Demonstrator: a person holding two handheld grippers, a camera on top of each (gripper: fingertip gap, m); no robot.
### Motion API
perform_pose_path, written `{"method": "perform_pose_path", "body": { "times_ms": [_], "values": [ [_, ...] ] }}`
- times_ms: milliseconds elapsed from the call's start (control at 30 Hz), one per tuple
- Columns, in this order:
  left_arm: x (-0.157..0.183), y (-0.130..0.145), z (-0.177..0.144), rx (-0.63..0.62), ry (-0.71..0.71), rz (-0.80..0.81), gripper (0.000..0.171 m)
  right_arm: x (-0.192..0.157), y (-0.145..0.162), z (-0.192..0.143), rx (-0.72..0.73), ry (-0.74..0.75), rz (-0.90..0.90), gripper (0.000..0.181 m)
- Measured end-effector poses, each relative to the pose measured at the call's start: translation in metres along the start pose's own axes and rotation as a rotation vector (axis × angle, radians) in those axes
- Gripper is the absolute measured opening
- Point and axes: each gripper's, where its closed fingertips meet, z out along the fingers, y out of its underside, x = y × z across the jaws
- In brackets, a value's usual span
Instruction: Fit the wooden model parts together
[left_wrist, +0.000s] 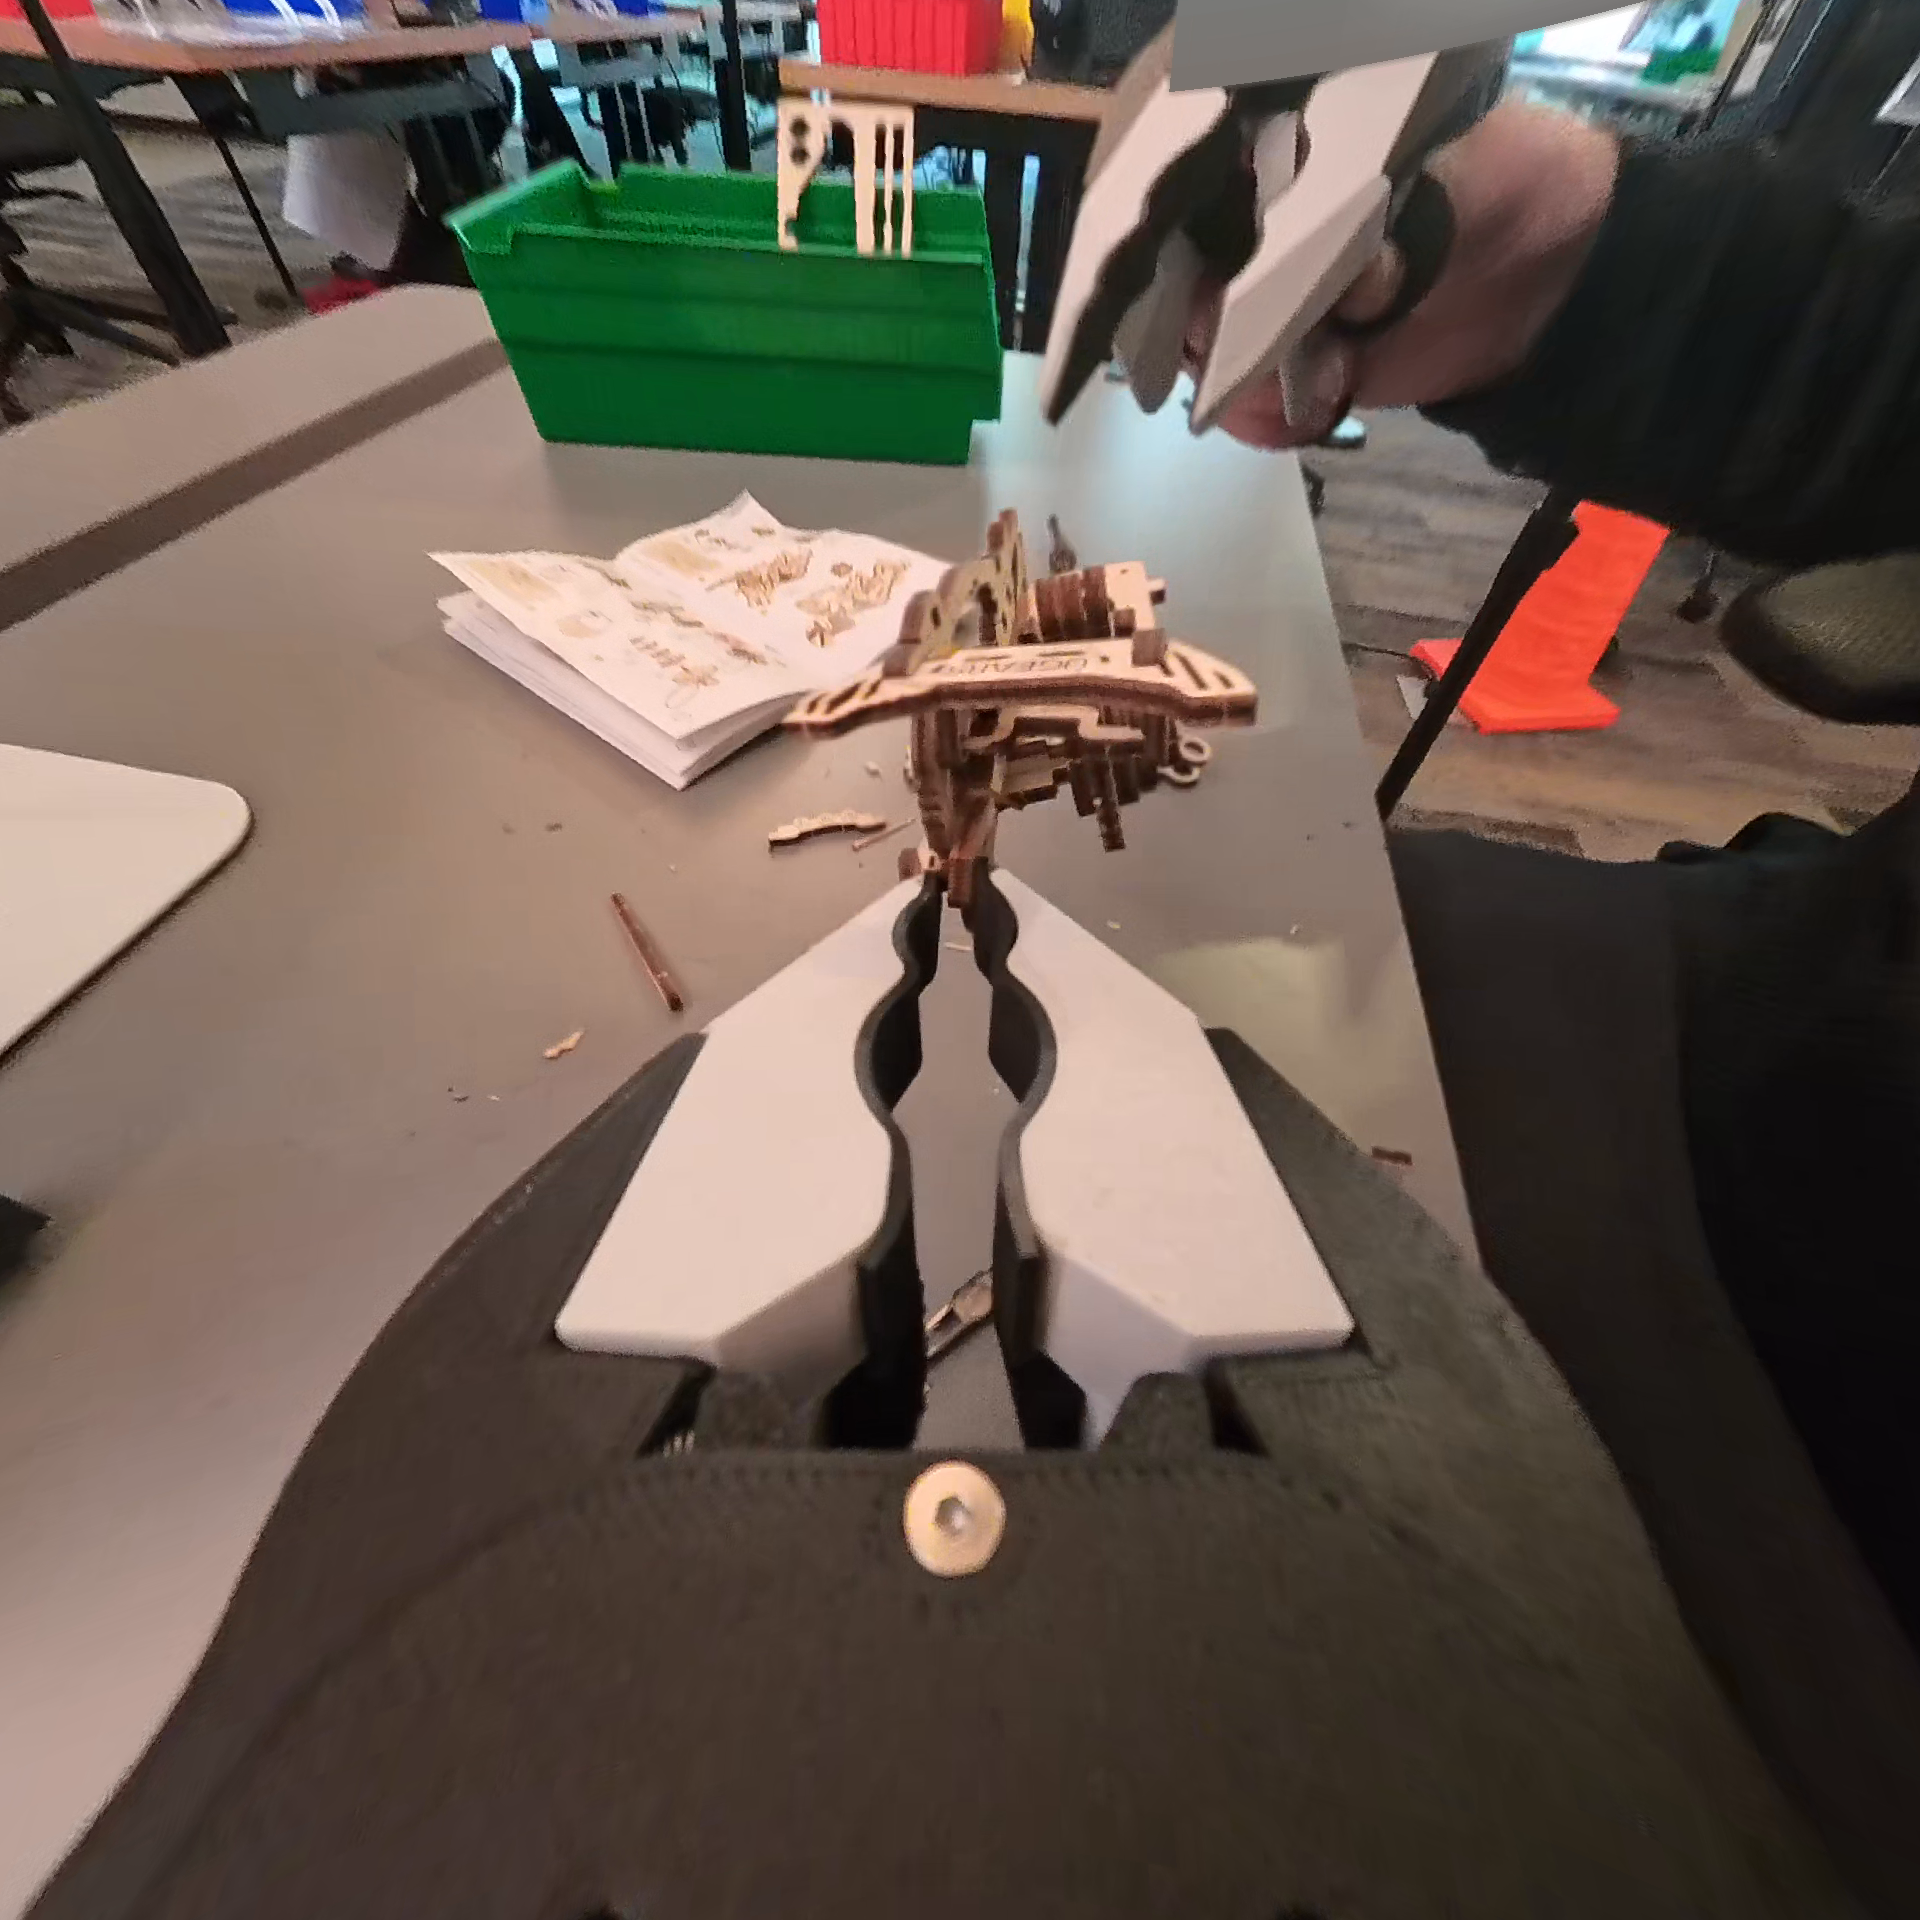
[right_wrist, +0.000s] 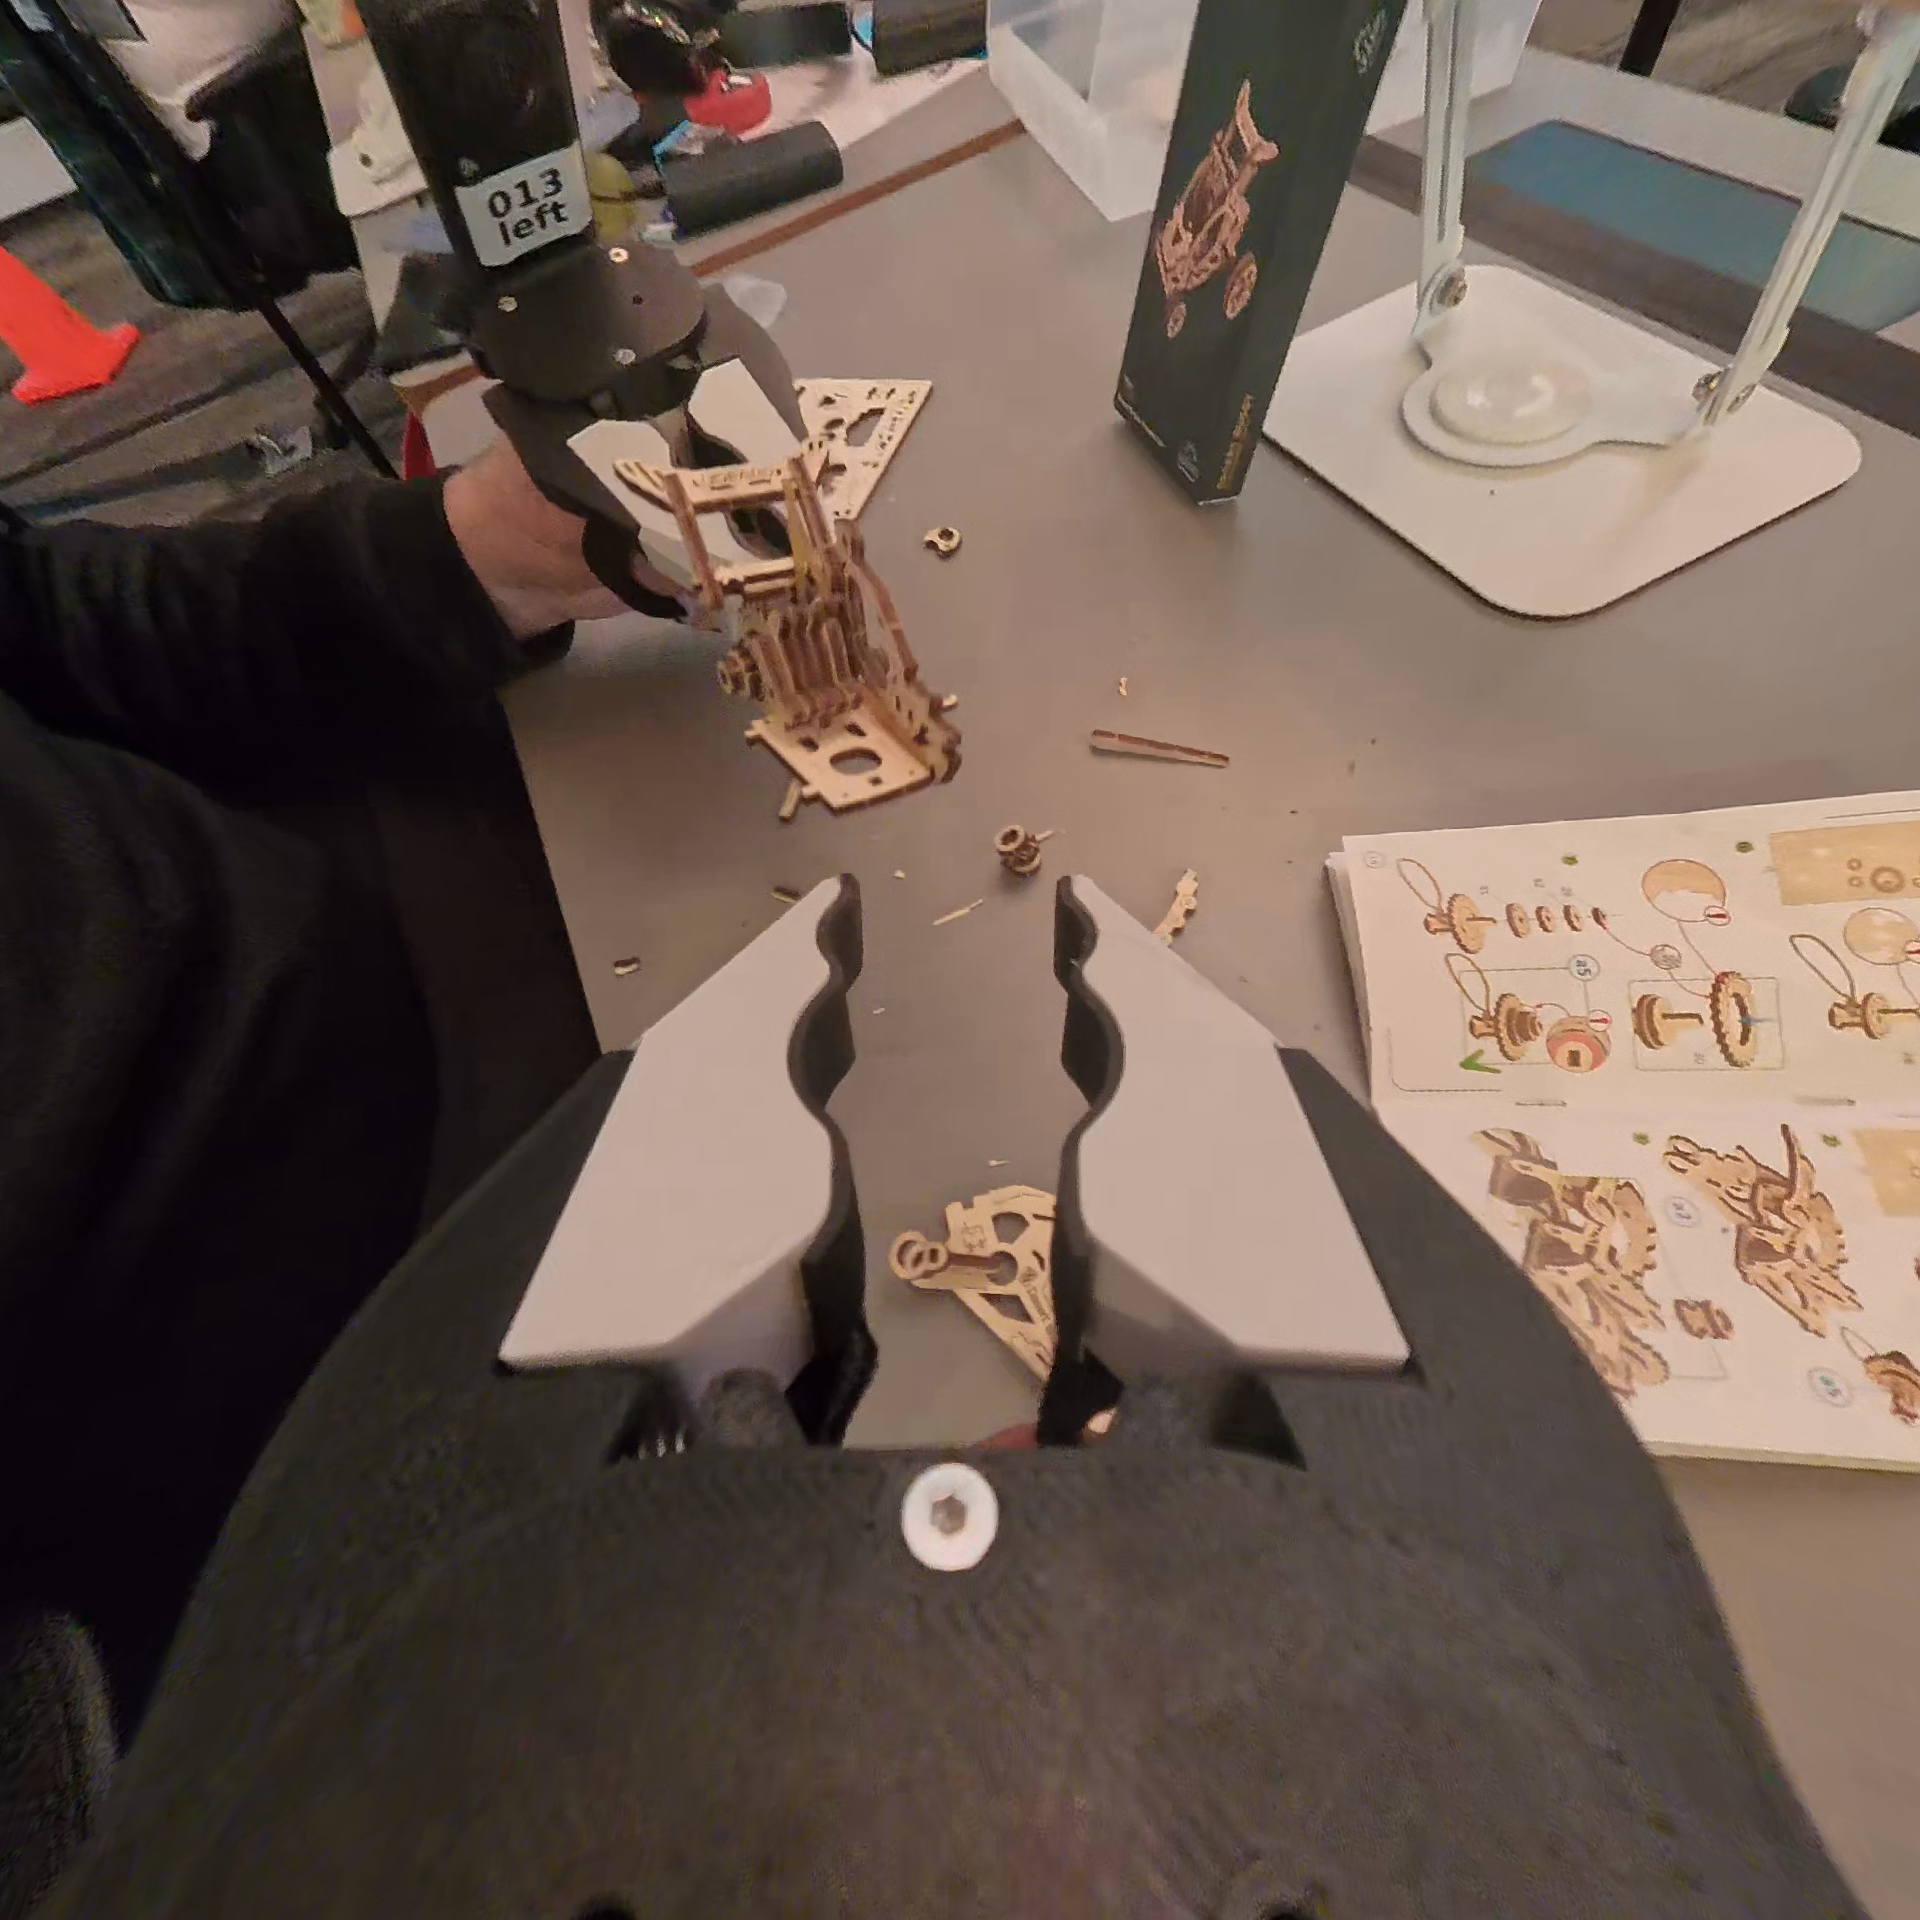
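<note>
1. Left wrist view: left gripper (left_wrist: 961, 883) had its tips pinched narrow on a lower tab of the wooden model assembly (left_wrist: 1023, 686), holding it up off the grey table (left_wrist: 312, 987).
2. Same view: open instruction booklet (left_wrist: 675, 623) lay just behind the assembly; green bin (left_wrist: 727, 312) stood farther back w/ a pale wooden sheet (left_wrist: 847, 177) sticking up from it.
3. Same view: loose bits on the table incl. a thin dark stick (left_wrist: 646, 951) and a small curved offcut (left_wrist: 826, 828); right gripper (left_wrist: 1174, 343) hovered up at top right, blurred, a hand behind it.
4. Right wrist view: right gripper (right_wrist: 956, 914) was spread wide, nothing between its fingers, above the table (right_wrist: 1351, 707).
5. Same view: left gripper (right_wrist: 665, 499) w/ the assembly (right_wrist: 821, 644) showed upper left, the assembly hanging down and tilted, its flat base plate lowest.
6. Same view: small gear piece (right_wrist: 1020, 849) lay just beyond the right tips; flat wooden part (right_wrist: 987, 1262) lay under the fingers; booklet (right_wrist: 1662, 1091) at right.
7. Same view: dark kit box (right_wrist: 1236, 260) stood upright at the back, beside a white stand base (right_wrist: 1558, 468); a wooden fret sheet (right_wrist: 862, 426) lay behind the assembly.
</note>
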Motion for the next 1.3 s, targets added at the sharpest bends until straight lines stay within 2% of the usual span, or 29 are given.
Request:
{"method": "perform_pose_path", "body": {
  "times_ms": [100, 333, 467, 633, 867, 933, 1067, 1300],
  "values": [
    [0.004, -0.017, -0.011, 0.060, 0.009, -0.004, 0.003, -0.018, -0.008, 0.002, 0.044, -0.046, -0.006, 0.035],
    [0.015, -0.052, -0.030, 0.226, 0.076, -0.083, 0.003, -0.055, -0.053, 0.007, 0.211, -0.093, -0.058, 0.034],
    [0.022, -0.071, -0.043, 0.337, 0.147, -0.156, 0.003, -0.062, -0.068, 0.004, 0.248, -0.091, -0.082, 0.034],
    [0.024, -0.093, -0.061, 0.526, 0.257, -0.307, 0.003, -0.067, -0.095, -0.004, 0.361, -0.066, -0.082, 0.032],
    [0.031, -0.113, -0.061, 0.699, 0.374, -0.475, 0.003, -0.078, -0.139, 0.000, 0.489, -0.012, -0.154, 0.024],
    [0.033, -0.117, -0.059, 0.735, 0.400, -0.508, 0.003, -0.075, -0.148, 0.001, 0.504, 0.027, -0.180, 0.022],
    [0.036, -0.122, -0.057, 0.780, 0.432, -0.543, 0.003, -0.076, -0.158, 0.005, 0.513, 0.015, -0.178, 0.021],
    [0.039, -0.123, -0.050, 0.781, 0.448, -0.552, 0.003, -0.079, -0.170, 0.003, 0.547, -0.008, -0.177, 0.016]
  ]
}}
